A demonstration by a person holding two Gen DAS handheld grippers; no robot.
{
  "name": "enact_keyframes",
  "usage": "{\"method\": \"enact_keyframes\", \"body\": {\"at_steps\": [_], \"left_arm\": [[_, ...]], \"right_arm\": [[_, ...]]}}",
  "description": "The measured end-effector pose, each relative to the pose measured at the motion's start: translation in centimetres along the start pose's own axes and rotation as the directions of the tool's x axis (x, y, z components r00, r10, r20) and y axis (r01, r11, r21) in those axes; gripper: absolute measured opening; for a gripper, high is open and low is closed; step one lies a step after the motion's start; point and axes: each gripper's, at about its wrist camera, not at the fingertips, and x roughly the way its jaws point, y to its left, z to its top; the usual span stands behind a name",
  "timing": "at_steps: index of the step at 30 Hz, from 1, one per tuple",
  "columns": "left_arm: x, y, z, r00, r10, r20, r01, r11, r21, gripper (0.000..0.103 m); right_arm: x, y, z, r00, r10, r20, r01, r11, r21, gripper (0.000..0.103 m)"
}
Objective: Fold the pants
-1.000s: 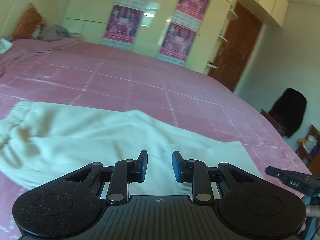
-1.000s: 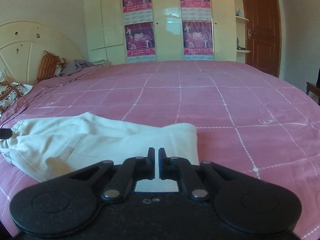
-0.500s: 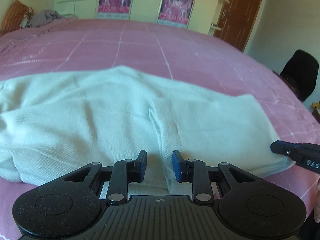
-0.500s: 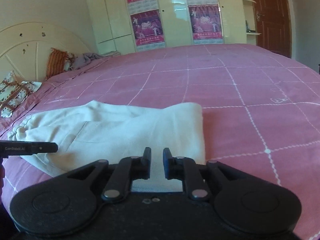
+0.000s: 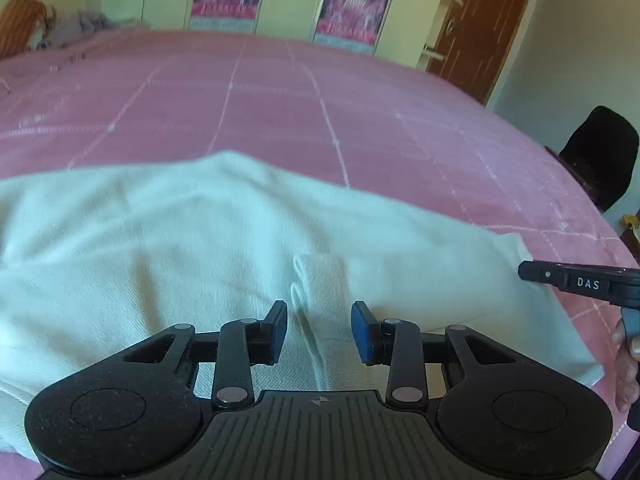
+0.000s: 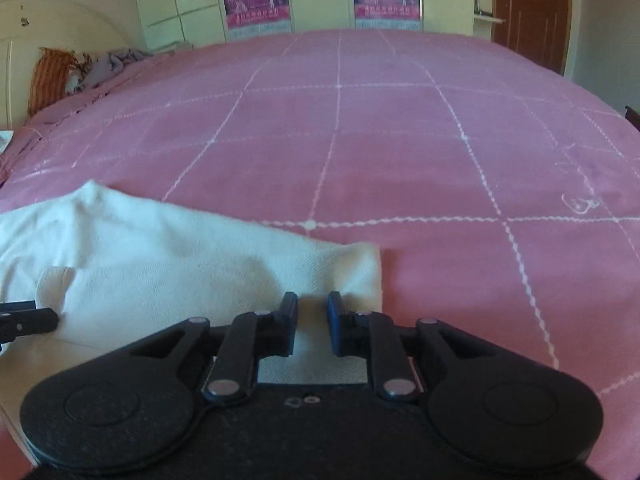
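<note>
Cream-white pants [image 5: 200, 240] lie folded lengthwise across the pink bed. My left gripper [image 5: 319, 330] hovers low over their middle with its jaws opening; a pocket seam lies below the gap and the pads press on nothing. My right gripper [image 6: 313, 324] is over the right end of the pants [image 6: 180, 256], near the cloth's corner. Its jaws stand a little apart with nothing gripped. A right gripper finger [image 5: 576, 280] shows at the cloth's right edge in the left wrist view. The tip of a left gripper finger [image 6: 28, 322] shows at the left of the right wrist view.
The pink checked bedspread [image 6: 400, 140] stretches far beyond the pants. An orange pillow [image 6: 50, 76] and grey clothes [image 6: 116, 62] lie at the headboard end. A dark garment on a chair [image 5: 600, 160] stands past the bed's right edge. A hand [image 5: 626, 360] holds the right gripper.
Both grippers have come down and closer to the pants. The right jaws went from shut to slightly apart, and the left jaws have widened.
</note>
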Motion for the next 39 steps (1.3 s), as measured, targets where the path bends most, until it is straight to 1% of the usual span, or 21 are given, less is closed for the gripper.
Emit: {"method": "enact_keyframes", "body": {"at_steps": [3, 4, 6, 9, 11, 14, 16, 18, 19, 20, 21, 22, 23, 24, 27, 31, 33, 34, 37, 38, 39], "left_arm": [[-0.5, -0.9, -1.5, 0.999, -0.047, -0.016, 0.047, 0.999, 0.027, 0.038], [0.3, -1.4, -2.2, 0.998, -0.026, -0.060, 0.029, 0.998, 0.058, 0.041], [0.4, -1.8, -2.9, 0.999, -0.006, -0.049, 0.010, 0.997, 0.071, 0.042], [-1.5, -2.1, -2.9, 1.000, -0.017, -0.017, 0.018, 0.998, 0.057, 0.042], [-0.6, -2.4, -3.7, 0.997, 0.007, -0.071, 0.000, 0.995, 0.101, 0.044], [-1.5, -2.4, -4.0, 0.998, 0.015, -0.064, -0.009, 0.997, 0.081, 0.044], [-3.6, -2.2, -4.1, 1.000, 0.005, -0.018, -0.003, 0.997, 0.071, 0.044], [-6.9, -0.5, -4.7, 0.997, -0.022, 0.077, 0.021, 1.000, 0.010, 0.047], [-8.8, 1.2, -5.1, 0.991, -0.024, 0.132, 0.031, 0.998, -0.050, 0.055], [-10.5, 3.1, -5.8, 0.983, -0.007, 0.186, 0.028, 0.994, -0.109, 0.082], [-12.1, 5.3, -6.5, 0.971, 0.025, 0.237, 0.016, 0.985, -0.172, 0.093], [-13.3, 7.4, -7.1, 0.964, 0.064, 0.260, -0.003, 0.974, -0.229, 0.093], [-14.1, 9.8, -7.6, 0.961, 0.097, 0.260, -0.017, 0.956, -0.293, 0.093], [-14.5, 12.4, -8.1, 0.963, 0.121, 0.241, -0.025, 0.929, -0.369, 0.092], [-14.6, 19.5, -9.9, 0.964, 0.133, 0.230, 0.033, 0.799, -0.601, 0.081], [-11.6, 26.2, -11.7, 0.967, 0.076, 0.242, 0.150, 0.597, -0.788, 0.078], [-10.0, 28.2, -11.7, 0.968, 0.078, 0.239, 0.157, 0.555, -0.817, 0.065], [-9.2, 28.9, -11.5, 0.967, 0.075, 0.244, 0.164, 0.552, -0.818, 0.063], [-6.6, 30.2, -10.2, 0.967, 0.054, 0.250, 0.174, 0.579, -0.796, 0.053], [-6.1, 30.5, -9.9, 0.967, 0.029, 0.254, 0.191, 0.580, -0.792, 0.023], [-6.1, 30.8, -10.0, 0.958, 0.011, 0.286, 0.238, 0.529, -0.814, 0.017]], "right_arm": [[-4.6, 1.0, -2.4, 0.987, 0.072, 0.140, -0.072, 0.997, -0.004, 0.022], [-5.1, 1.5, -3.4, 0.981, 0.121, 0.152, -0.119, 0.993, -0.021, 0.023], [-4.2, 3.6, -5.5, 0.980, 0.183, 0.072, -0.174, 0.978, -0.111, 0.024], [-4.7, 5.6, -6.5, 0.991, 0.103, 0.090, -0.086, 0.981, -0.176, 0.024], [-6.5, 5.5, -6.6, 0.976, 0.164, 0.145, -0.146, 0.981, -0.125, 0.026], [-5.2, 6.5, -7.7, 0.989, 0.138, 0.061, -0.123, 0.970, -0.207, 0.026], [-6.4, 6.4, -7.2, 0.988, 0.132, 0.076, -0.117, 0.977, -0.178, 0.026], [-8.7, 5.2, -7.3, 0.975, 0.146, 0.165, -0.126, 0.984, -0.127, 0.030], [-9.8, 4.6, -7.6, 0.969, 0.128, 0.213, -0.103, 0.987, -0.123, 0.037], [-11.2, 3.7, -8.0, 0.957, 0.107, 0.270, -0.077, 0.990, -0.120, 0.049], [-12.4, 2.6, -8.4, 0.941, 0.102, 0.323, -0.071, 0.992, -0.109, 0.057], [-13.4, 1.4, -8.8, 0.925, 0.090, 0.368, -0.063, 0.994, -0.085, 0.076], [-14.3, -0.5, -9.0, 0.910, 0.059, 0.411, -0.050, 0.998, -0.034, 0.087], [-14.9, -2.0, -9.1, 0.902, 0.034, 0.430, -0.048, 0.999, 0.023, 0.086], [-15.8, -8.2, -9.3, 0.897, -0.036, 0.441, -0.114, 0.944, 0.308, 0.086], [-15.6, -15.4, -12.1, 0.874, -0.072, 0.480, -0.290, 0.715, 0.636, 0.087], [-15.2, -16.6, -12.8, 0.869, -0.105, 0.483, -0.304, 0.656, 0.691, 0.087], [-14.9, -16.8, -13.0, 0.869, -0.111, 0.482, -0.307, 0.643, 0.701, 0.087], [-14.1, -16.6, -12.7, 0.877, -0.116, 0.465, -0.283, 0.658, 0.698, 0.087], [-13.5, -16.1, -12.4, 0.881, -0.115, 0.459, -0.272, 0.670, 0.691, 0.087], [-13.3, -16.0, -12.2, 0.883, -0.116, 0.455, -0.266, 0.676, 0.688, 0.087]]}}
